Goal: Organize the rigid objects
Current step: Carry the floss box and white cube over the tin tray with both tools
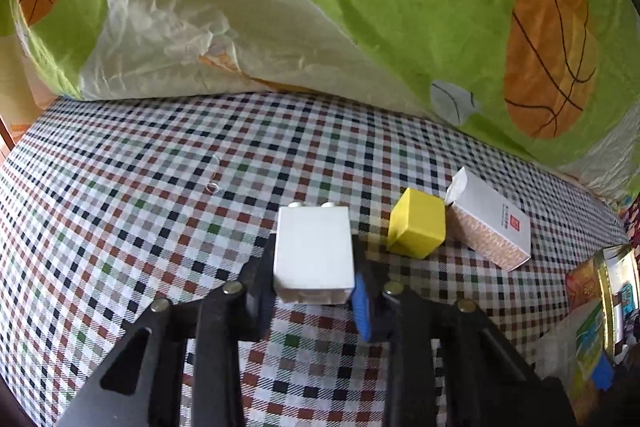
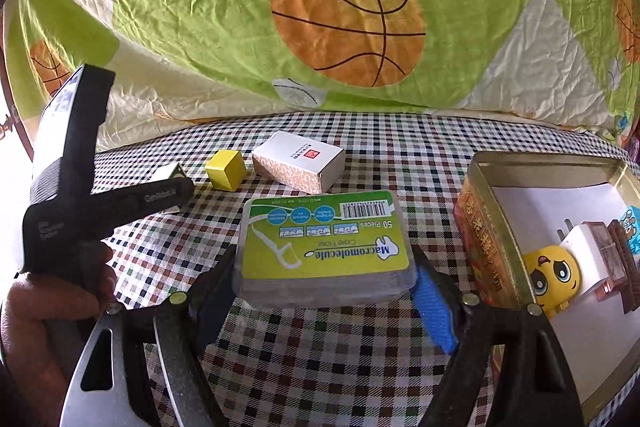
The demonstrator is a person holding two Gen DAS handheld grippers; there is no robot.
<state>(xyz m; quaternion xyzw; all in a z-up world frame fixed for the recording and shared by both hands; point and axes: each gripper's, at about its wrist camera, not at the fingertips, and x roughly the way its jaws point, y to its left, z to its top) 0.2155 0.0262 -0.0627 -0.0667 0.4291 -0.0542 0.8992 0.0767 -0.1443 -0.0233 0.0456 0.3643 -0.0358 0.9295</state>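
Your left gripper (image 1: 314, 281) sits low in the frame's centre, jaws drawn in against the sides of a white plug block (image 1: 313, 254) on the checked cloth (image 1: 140, 187). To its right lie a yellow cube (image 1: 417, 223), then a white box (image 1: 490, 221). Your right gripper (image 2: 326, 281) clamps a floss-pick case (image 2: 324, 245) at lower centre, jaws set wide. The open tin (image 2: 492, 227) stands at the right edge.
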